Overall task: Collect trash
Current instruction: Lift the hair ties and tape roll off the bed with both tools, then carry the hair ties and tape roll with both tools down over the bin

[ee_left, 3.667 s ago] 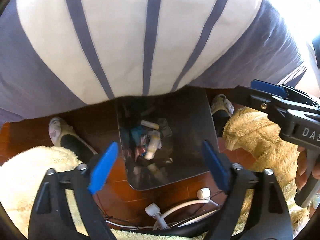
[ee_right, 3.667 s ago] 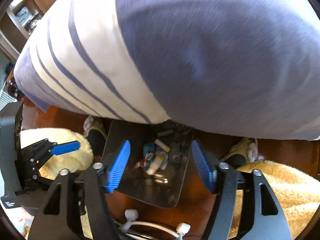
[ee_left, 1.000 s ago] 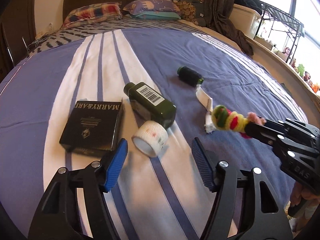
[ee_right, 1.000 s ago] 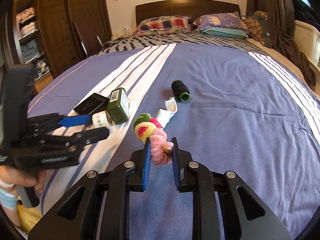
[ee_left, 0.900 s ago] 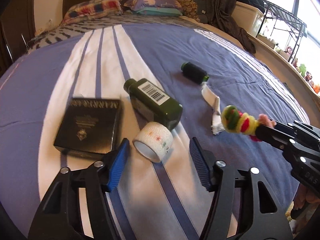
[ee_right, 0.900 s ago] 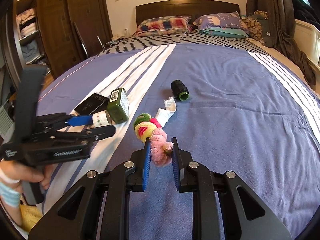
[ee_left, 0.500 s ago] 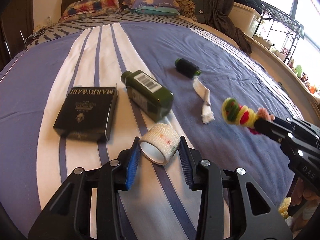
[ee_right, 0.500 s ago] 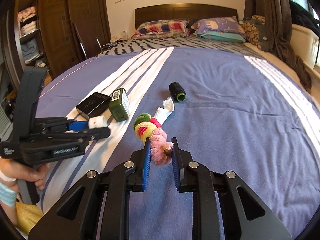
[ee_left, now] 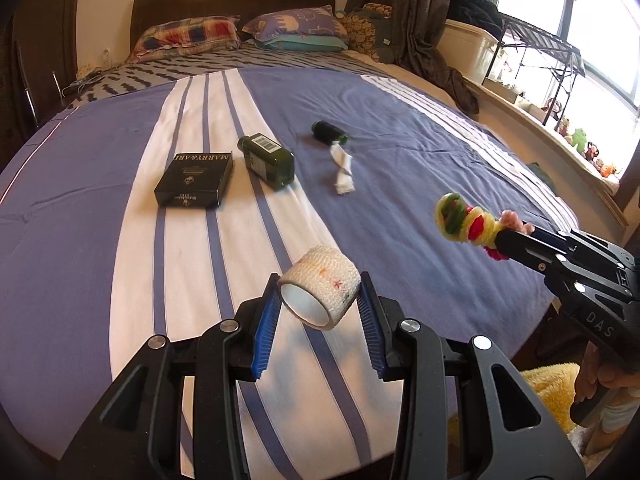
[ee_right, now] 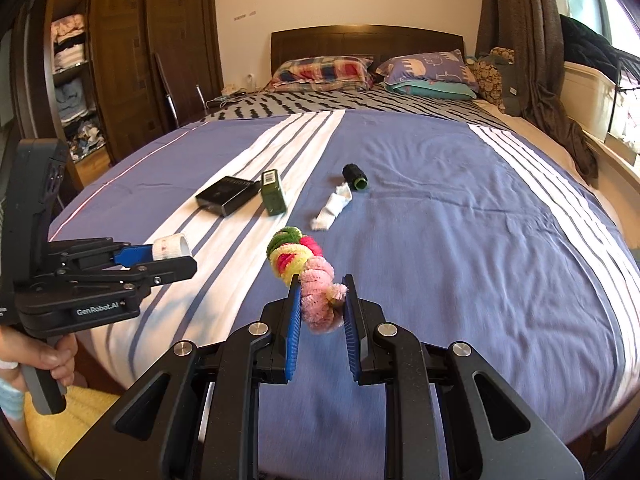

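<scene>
My left gripper is shut on a white tape roll and holds it above the bed; the roll also shows in the right wrist view. My right gripper is shut on a bundle of fuzzy hair ties, pink, yellow and green, also seen in the left wrist view. On the striped bedspread lie a black box, a dark green bottle, a dark spool and a crumpled white tissue.
Pillows and the headboard are at the far end. A wardrobe stands left of the bed. A window sill with small toys runs along the right. A yellow fluffy rug lies by the bed's near corner.
My left gripper closed on the tape roll and lifted it off the bed, pulling back toward the near edge. My right gripper kept holding the hair ties, also drawing back.
</scene>
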